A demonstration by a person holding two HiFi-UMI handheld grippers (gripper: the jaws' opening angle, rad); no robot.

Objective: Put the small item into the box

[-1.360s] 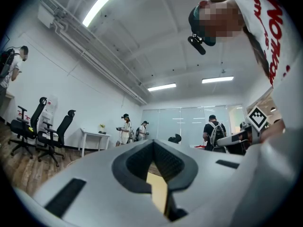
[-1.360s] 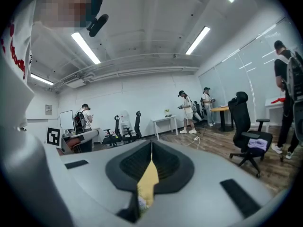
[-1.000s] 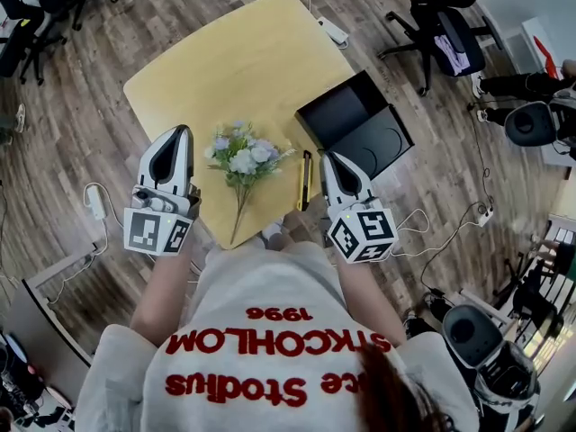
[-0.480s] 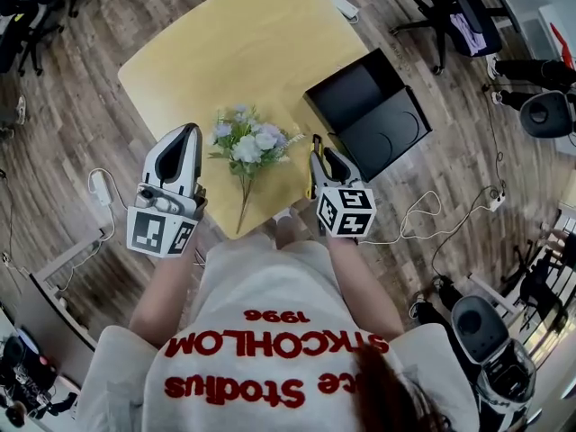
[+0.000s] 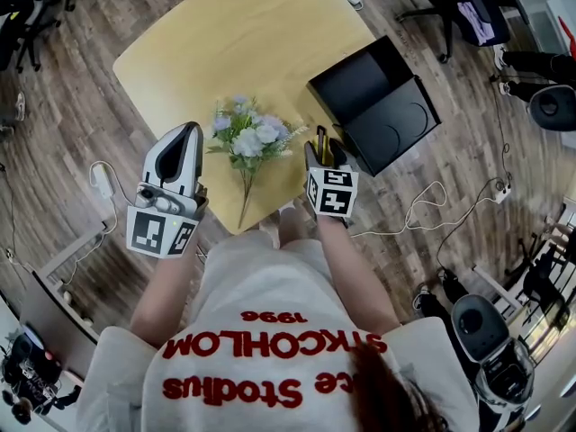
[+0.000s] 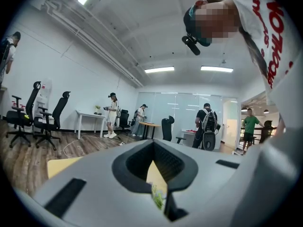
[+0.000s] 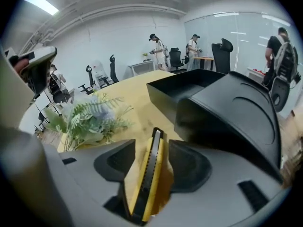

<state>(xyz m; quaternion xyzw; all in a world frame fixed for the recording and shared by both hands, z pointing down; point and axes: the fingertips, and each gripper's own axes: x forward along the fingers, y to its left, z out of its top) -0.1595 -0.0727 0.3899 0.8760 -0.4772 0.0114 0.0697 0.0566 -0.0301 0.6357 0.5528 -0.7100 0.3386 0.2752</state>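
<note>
A yellow and black utility knife (image 5: 321, 140) lies on the wooden table (image 5: 234, 34), near its front right edge. My right gripper (image 5: 326, 147) straddles it. Its jaws are opening, and the knife (image 7: 150, 174) lies between them with a gap on each side. Just right of the knife stands the open black box (image 5: 360, 79), its lid (image 5: 396, 124) lying against it. My left gripper (image 5: 187, 130) hovers shut over the table's front left edge, holding nothing.
A bunch of pale artificial flowers (image 5: 247, 142) lies on the table between the two grippers. Office chairs (image 5: 450, 7) and loose cables (image 5: 423, 210) are on the wooden floor around the table. Several people stand far back in the room.
My right gripper has moved left and forward onto the knife, and its jaws have spread around it. The left gripper has stayed where it was.
</note>
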